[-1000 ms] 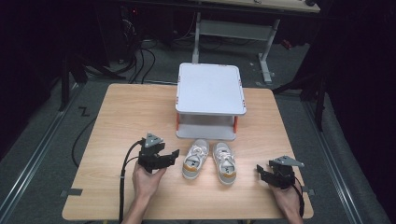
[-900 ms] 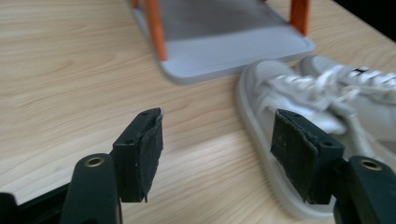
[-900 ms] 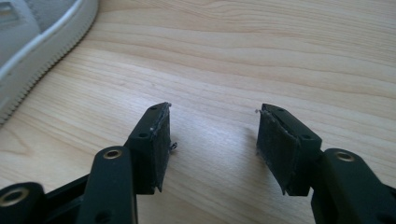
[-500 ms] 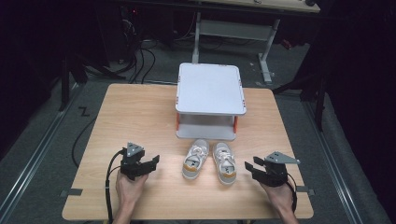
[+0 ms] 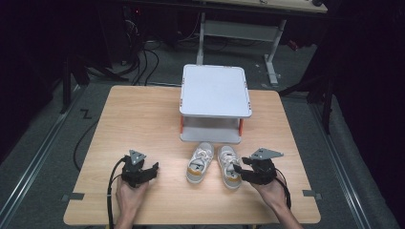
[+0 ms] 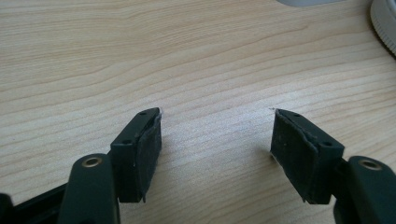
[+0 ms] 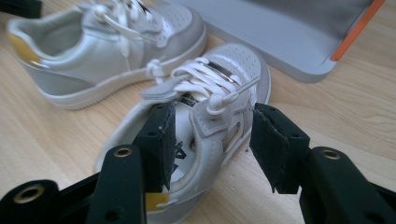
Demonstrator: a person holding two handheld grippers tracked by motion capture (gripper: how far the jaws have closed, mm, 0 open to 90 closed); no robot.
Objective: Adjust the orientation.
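While my right gripper [image 5: 244, 172] sits at the lower right of the high view, touching the outer side of the right shoe [image 5: 229, 165], my left gripper [image 5: 152, 171] is well apart from the pair, off at the lower left over bare worktop [image 5: 138, 119]. So the right hand is clearly the nearer one, and I judge the coming grasp falls to it.

In the right gripper view the jaws stand spread and straddle the shoe's outer wall: one jaw dips into the opening, the other sits outside, not clamped yet as far as I can tell. The shoe [image 7: 205, 126] lies just ahead of the gripper [image 7: 210, 140]. Its long axis runs up and down the high frame, toe toward the grey stand [image 5: 215, 90], heel toward me, so the gripper comes at it from the side, across that axis.

Left gripper [image 6: 217, 137]: released, jaws wide, nothing between them but wood grain.

Shoe looks: small, silver-white sneaker, white laces, a strap across the tongue, a yellow patch at the heel. Its twin, the left shoe [image 5: 199, 162], lies parallel just beside it, near the frame's centre bottom. Both sit just in front of the stand's lower shelf [image 5: 210, 135].
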